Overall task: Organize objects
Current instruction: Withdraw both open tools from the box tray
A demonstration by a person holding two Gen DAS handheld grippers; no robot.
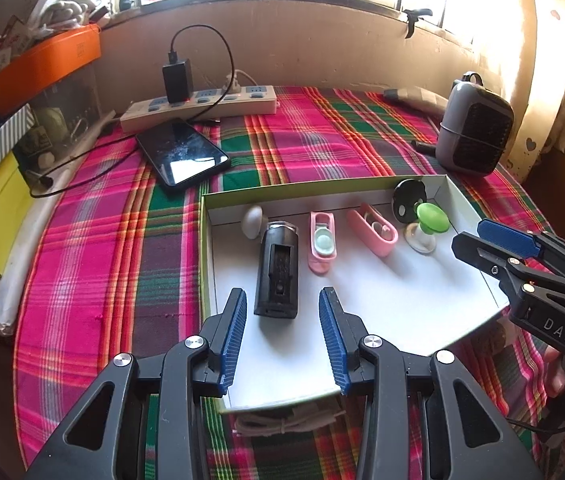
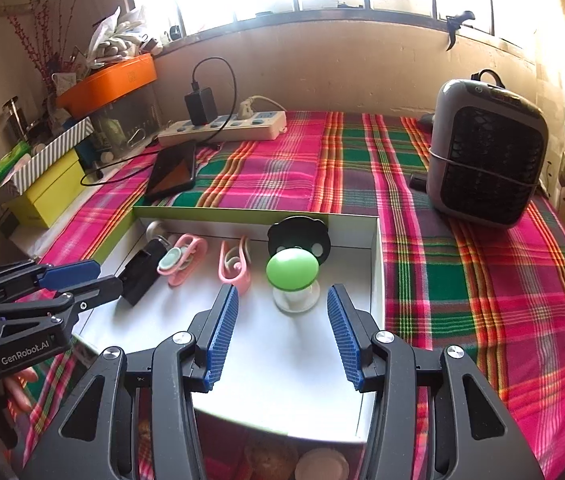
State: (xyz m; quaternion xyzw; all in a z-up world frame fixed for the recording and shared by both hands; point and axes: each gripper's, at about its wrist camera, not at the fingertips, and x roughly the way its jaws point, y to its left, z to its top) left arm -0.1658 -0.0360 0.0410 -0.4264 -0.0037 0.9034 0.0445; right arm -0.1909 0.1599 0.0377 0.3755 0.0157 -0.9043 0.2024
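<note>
Shallow white box (image 1: 458, 200) is lying on the plaid cloth (image 1: 302, 136), holding 6 items in 1 row: white knob (image 1: 252, 220), black case (image 1: 277, 270), 2 pink clips (image 1: 322, 246), black disc (image 1: 408, 200), green-capped piece (image 2: 292, 276). Left gripper (image 1: 282, 336) is hovering with jaws spread, gripping nothing, just short of the black case. Right gripper (image 2: 282, 334) is likewise standing apart and empty, before the green-capped piece.

both grippers are angled down side by side, the left gripper (image 1: 282, 332) with its blue pads spread wide and nothing between them, the right gripper (image 2: 282, 332) likewise parted and empty, with fingertips (image 2: 22, 394) of the hand gripping the left handle just visible.
</note>
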